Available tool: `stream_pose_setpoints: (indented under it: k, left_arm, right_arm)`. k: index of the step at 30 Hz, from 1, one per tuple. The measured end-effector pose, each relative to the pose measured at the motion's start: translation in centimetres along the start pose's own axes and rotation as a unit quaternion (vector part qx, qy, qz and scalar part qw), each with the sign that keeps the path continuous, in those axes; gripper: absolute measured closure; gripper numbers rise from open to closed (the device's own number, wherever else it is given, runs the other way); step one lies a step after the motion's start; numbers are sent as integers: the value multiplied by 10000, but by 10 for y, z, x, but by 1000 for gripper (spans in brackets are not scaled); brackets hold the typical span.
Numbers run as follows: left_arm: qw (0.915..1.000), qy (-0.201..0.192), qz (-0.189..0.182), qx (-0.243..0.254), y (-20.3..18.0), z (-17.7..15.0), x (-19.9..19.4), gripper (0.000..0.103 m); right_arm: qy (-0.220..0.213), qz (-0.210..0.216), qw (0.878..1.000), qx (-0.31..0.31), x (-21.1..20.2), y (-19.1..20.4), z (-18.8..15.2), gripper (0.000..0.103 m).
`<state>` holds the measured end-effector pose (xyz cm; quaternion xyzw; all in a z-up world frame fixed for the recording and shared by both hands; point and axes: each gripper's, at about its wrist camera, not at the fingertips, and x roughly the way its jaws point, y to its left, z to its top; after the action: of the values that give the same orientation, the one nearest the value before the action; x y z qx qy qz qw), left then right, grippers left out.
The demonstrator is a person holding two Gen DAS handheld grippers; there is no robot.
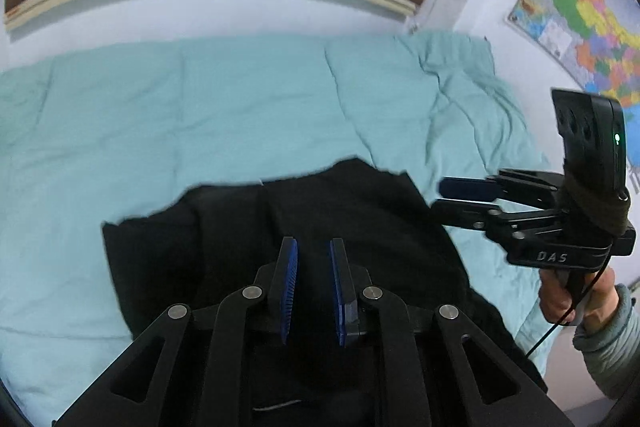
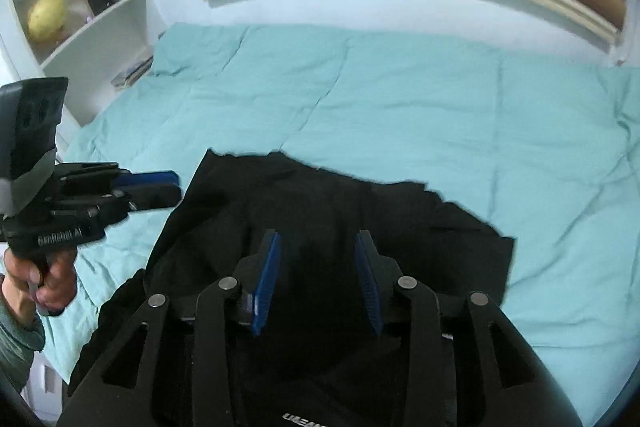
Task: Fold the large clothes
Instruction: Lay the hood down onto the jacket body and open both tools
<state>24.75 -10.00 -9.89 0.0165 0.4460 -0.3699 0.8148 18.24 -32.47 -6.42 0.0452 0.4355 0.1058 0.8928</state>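
Both your grippers hang free above the garment, holding nothing.

Your left gripper (image 1: 313, 291) has its blue-padded fingers parted with only a narrow gap, and your right gripper (image 2: 317, 281) is spread wider; neither grips cloth. Below them, filling the lower centre of each frame, the large black fabric garment (image 1: 320, 211) lies partly gathered on the pale teal quilted bedcover (image 1: 200, 99) (edges uneven, folds hard to read). Judging by that, tidy folding mostly remains.

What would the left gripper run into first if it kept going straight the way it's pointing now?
Most likely the black garment lying on the teal bedcover. The left gripper points forward and down over it, jaws apart with nothing between them. How much air remains before the cloth is unclear from these pictures.
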Motion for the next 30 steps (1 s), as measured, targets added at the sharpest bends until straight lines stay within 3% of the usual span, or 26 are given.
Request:
stream_pose_setpoints:
  k: [2,6,9,11,14,18,23,26,28,30]
  left_arm:
    - [9998,170,-68,-76,3,-12,10,86]
    - [9967,678,-150,-416,17,-52,41,78]
    - [9882,1258,-162,-860,34,-87,75,77]
    - [9830,1446,-175,-1117,44,-109,94,77]
    - [9783,1428,-303,-1469,54,-123,103,77]
    - [9809,1334,-258,-1394,48,-120,90,77]
    - [9871,1008,-399,-1176,24,-117,44,77]
    - [9835,856,-721,-1419,18,-123,31,77]
    - [9821,960,-641,-1487,18,-130,40,77]
    - [9775,1367,-291,-1579,22,-140,65,77]
  right_arm:
    - [184,95,9997,106,18,1,-7,60]
    - [575,145,9975,390,61,-11,-37,42]
    - [945,149,9941,512,87,-17,-71,40]
    - [1264,-7,9909,463,112,-18,-96,40]
    - [1357,-51,9891,562,132,-19,-121,40]
    - [1332,-125,9885,699,133,-19,-118,40]
    - [1013,-70,9937,481,87,0,-103,40]
    - [732,102,9962,453,63,15,-104,39]
    - [786,139,9959,424,66,23,-109,39]
    - [1134,-7,9927,401,89,27,-120,39]
